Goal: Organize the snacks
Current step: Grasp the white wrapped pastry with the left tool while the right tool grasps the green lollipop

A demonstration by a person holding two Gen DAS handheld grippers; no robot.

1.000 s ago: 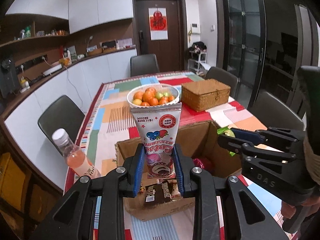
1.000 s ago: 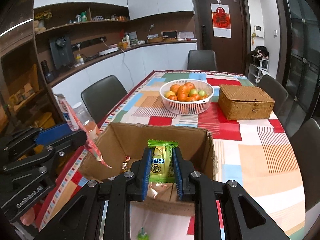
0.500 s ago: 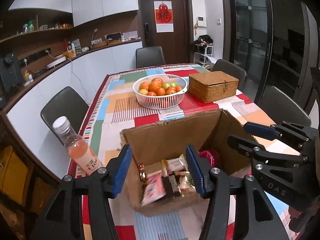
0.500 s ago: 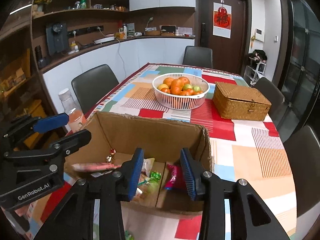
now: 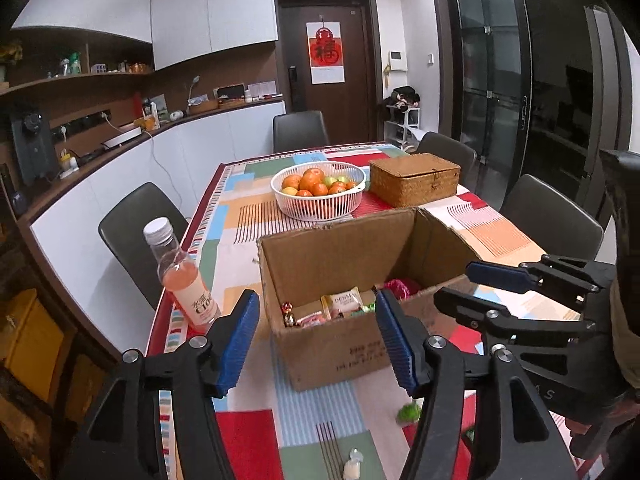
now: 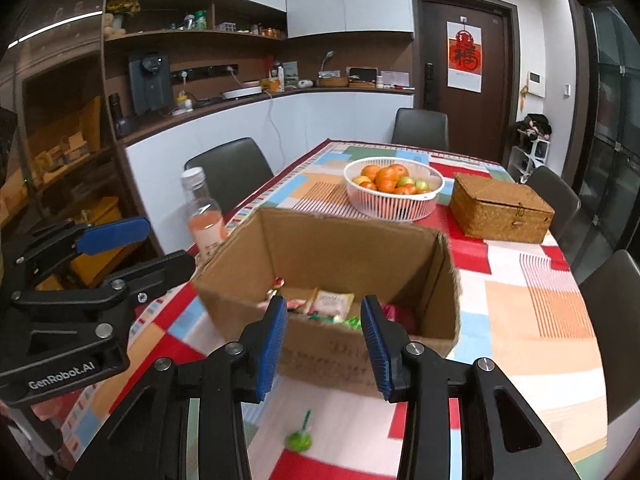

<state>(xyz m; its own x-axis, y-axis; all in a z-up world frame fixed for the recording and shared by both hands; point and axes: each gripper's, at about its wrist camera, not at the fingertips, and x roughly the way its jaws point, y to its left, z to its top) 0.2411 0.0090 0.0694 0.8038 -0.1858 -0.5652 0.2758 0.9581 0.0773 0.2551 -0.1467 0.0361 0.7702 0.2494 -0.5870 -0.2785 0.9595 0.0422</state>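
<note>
Snack packets [image 5: 343,303] in cardboard box [image 5: 340,252], fruit basket [image 5: 319,190]

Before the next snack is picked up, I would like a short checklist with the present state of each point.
1. Left gripper empty: ok; its jaws have just been opening, nothing between them.
2. Right gripper empty: ok; its jaws are apart, nothing between them.
3. Open brown cardboard box upright, with snack packets inside: ok.
4. Loose snacks left on the colourful patchwork tablecloth: ok; a small green sweet lies in front of the box, a small white sweet nearer.
5. Clear plastic bottle of pink drink upright, beside the box: ok.
6. Room left in the box: cannot tell.
</note>
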